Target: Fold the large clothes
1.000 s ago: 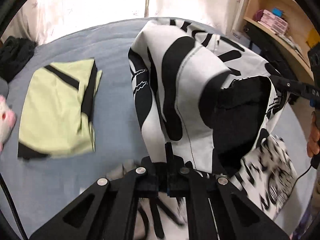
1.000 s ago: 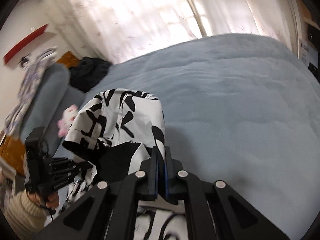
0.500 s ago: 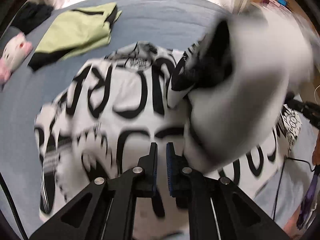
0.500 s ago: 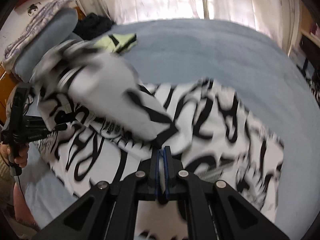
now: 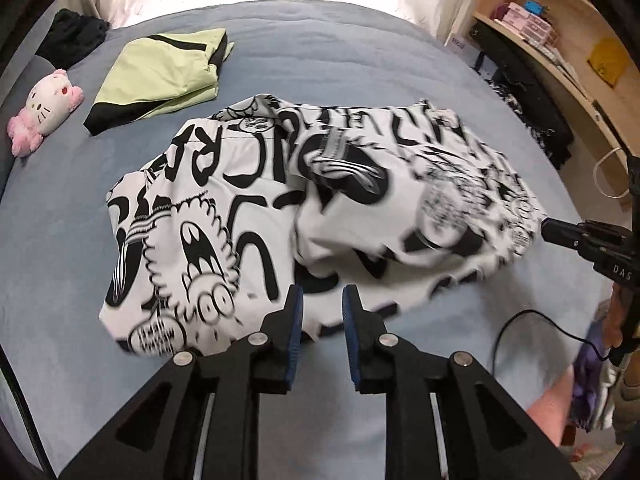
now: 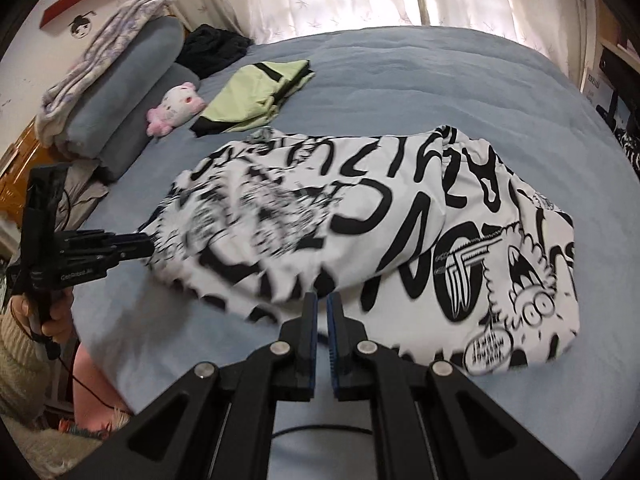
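Black-and-white printed garment (image 5: 256, 216) lies folded over itself on the blue bedcover (image 5: 56, 240), roughly centred, with its near hem toward both of my grippers. On my left gripper (image 5: 323, 304) the jaws have just been opening; I see them spread with a clear gap, the garment's near edge just beyond and partly between the fingertips, and neither blue pad pressing the cloth. On my right gripper (image 6: 322, 306) the jaws are pressed almost together with only a thin slit between the pads; the hem sits right at the fingertips, but I cannot see any cloth pinched in that slit. From the left wrist view, the right gripper's tips (image 5: 550, 229) touch the garment's right edge, which is blurred. A folded green garment (image 5: 160, 76) and a pink plush toy (image 5: 42, 110) lie apart toward the far left of the bed.
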`<state>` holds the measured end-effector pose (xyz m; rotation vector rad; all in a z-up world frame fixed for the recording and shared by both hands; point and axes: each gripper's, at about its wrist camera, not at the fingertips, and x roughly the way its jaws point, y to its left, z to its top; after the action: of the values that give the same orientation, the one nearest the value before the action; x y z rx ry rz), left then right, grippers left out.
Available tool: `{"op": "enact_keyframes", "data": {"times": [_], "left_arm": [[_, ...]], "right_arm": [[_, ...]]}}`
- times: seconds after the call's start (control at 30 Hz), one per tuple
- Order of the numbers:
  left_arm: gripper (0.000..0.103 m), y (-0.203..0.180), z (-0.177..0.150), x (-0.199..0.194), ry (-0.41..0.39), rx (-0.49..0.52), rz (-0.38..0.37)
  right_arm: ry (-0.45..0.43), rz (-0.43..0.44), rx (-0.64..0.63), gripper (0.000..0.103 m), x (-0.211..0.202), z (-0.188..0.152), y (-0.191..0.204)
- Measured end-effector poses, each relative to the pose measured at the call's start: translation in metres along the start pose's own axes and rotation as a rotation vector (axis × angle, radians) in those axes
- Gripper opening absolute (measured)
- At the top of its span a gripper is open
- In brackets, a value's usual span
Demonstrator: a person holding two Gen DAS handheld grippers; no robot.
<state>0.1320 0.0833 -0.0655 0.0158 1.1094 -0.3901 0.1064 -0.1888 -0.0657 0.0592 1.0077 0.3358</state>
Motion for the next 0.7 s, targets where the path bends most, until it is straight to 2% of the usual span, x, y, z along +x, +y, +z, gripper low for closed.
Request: {"op": "enact_keyframes", "data": {"times": [0.07,0.13,0.17,0.2,0.23,0.27,0.3,0.37,0.53,0.6,0.7], "left_arm": [[0.019,-0.008,-0.009,-0.018,-0.006,0.009,-0.016],[0.025,-0.014,-0.013,-0.030,-0.018,0.018,-0.029],[0.032,-0.014,-0.014,-0.032,-0.022,0.020,-0.035],[0.045,-0.016,-0.016,-0.037,-0.025,0.019,-0.046],[0.052,-0.017,-0.017,-0.041,-0.028,0.017,-0.057],[0.065,-0.018,-0.018,-0.045,-0.033,0.009,-0.066],[0.068,-0.018,-0.018,-0.047,-0.037,0.003,-0.072],[0.068,-0.018,-0.016,-0.050,-0.034,-0.017,-0.109],[0.068,-0.009,-0.004,-0.036,-0.021,-0.096,-0.183],[0.068,-0.001,0.003,-0.022,-0.001,-0.146,-0.259],[0.068,0.013,0.013,0.002,0.009,-0.235,-0.393]], "right_arm": [[0.003,0.011,-0.009,0.005,-0.016,-0.007,0.009],[0.001,0.030,-0.018,0.005,-0.036,-0.013,0.017],[0.001,0.040,-0.020,0.005,-0.045,-0.017,0.021],[0.003,0.052,-0.020,0.005,-0.051,-0.019,0.023],[0.005,0.069,-0.016,0.008,-0.057,-0.021,0.025],[0.008,0.087,-0.006,0.015,-0.062,-0.024,0.027],[0.011,0.101,0.005,0.019,-0.064,-0.025,0.028],[0.009,0.130,0.026,0.036,-0.067,-0.027,0.030],[0.024,0.155,0.076,0.039,-0.047,-0.027,0.027],[0.054,0.187,0.129,0.040,-0.029,-0.027,0.019],[0.097,0.224,0.217,0.051,0.002,-0.026,0.004]]}}
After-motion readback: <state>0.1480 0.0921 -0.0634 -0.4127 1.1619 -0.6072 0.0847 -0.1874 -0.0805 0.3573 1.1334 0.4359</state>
